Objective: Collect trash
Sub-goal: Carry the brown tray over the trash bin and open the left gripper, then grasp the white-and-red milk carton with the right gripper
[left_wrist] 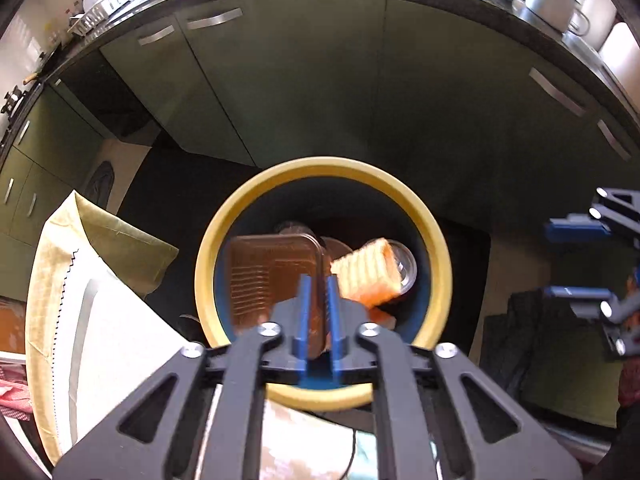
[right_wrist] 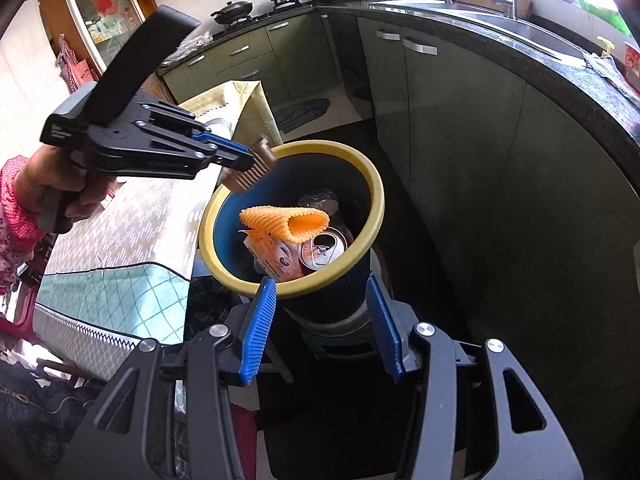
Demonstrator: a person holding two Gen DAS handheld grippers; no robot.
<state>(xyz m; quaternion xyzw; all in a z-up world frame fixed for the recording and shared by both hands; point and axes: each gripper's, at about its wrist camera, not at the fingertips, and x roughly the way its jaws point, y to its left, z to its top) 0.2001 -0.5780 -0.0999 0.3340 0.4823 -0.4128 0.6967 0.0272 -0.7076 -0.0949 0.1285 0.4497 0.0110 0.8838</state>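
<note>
A dark bin with a yellow rim (left_wrist: 440, 264) (right_wrist: 376, 200) stands by the table. My left gripper (left_wrist: 318, 312) (right_wrist: 250, 160) is shut on a brown ridged plastic tray (left_wrist: 268, 276) (right_wrist: 252, 172) and holds it over the bin's near rim. Inside the bin lie an orange foam net (left_wrist: 368, 272) (right_wrist: 288, 220), a drinks can (right_wrist: 326, 248), a snack packet (right_wrist: 276, 258) and a plastic bottle (right_wrist: 318, 200). My right gripper (right_wrist: 322, 324) is open and empty, just in front of and above the bin; it also shows at the right edge of the left wrist view (left_wrist: 600, 256).
A table with a patterned cloth (right_wrist: 132, 232) (left_wrist: 100, 304) stands left of the bin. Green kitchen cabinets (right_wrist: 460, 128) (left_wrist: 320, 80) run behind and to the right, under a dark counter with a sink (right_wrist: 520, 28). A stool (right_wrist: 340, 336) carries the bin.
</note>
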